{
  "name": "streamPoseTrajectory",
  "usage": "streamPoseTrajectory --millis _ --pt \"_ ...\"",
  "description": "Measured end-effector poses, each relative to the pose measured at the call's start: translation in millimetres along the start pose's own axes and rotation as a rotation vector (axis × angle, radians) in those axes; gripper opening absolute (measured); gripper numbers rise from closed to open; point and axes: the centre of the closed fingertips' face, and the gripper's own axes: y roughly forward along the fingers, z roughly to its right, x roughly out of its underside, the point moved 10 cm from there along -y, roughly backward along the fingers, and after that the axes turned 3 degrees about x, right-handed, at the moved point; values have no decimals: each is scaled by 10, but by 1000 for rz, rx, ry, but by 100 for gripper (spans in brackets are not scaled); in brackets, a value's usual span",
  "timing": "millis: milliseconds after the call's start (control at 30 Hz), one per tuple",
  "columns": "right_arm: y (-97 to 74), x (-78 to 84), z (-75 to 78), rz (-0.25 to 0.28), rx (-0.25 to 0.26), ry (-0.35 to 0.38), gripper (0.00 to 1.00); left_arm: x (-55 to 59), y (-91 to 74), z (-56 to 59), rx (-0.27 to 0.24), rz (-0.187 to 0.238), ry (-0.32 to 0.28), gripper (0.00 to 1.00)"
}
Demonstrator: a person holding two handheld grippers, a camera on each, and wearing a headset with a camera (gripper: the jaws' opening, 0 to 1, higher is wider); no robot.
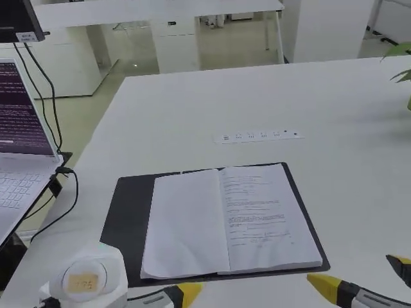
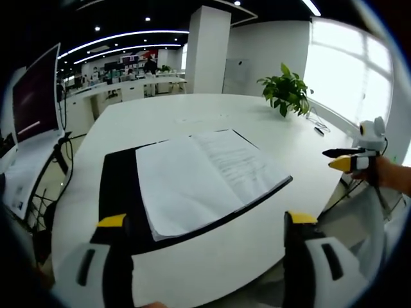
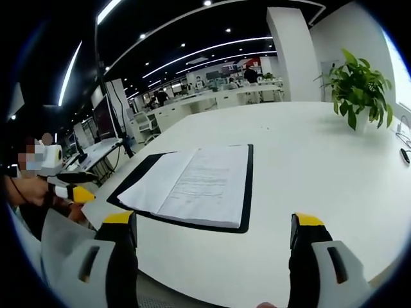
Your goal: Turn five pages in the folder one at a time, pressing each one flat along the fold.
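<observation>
three near views toward one folder (image 1: 128, 212)

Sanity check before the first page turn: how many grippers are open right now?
2. The left gripper is open near the black folder's near-left corner; the right gripper is open off its near-right corner. Neither touches it.

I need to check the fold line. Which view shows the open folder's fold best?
The head view: it looks down on the fold, running unobstructed between blank page and printed page. Both gripper views show it slanted and foreshortened.
</observation>
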Motion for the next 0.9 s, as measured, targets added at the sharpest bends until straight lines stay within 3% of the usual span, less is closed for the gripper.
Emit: streamPoseTrajectory --millis 333,767,900 --pt "29 -30 36 16 -9 7 98 -96 324 186 64 -4 39 99" --pt "-6 93 87 1 9 29 96 -177 969 487 180 -41 133 90" --pt "-32 132 92 -1 20 42 96 -209 1160 581 209 -41 162 83"
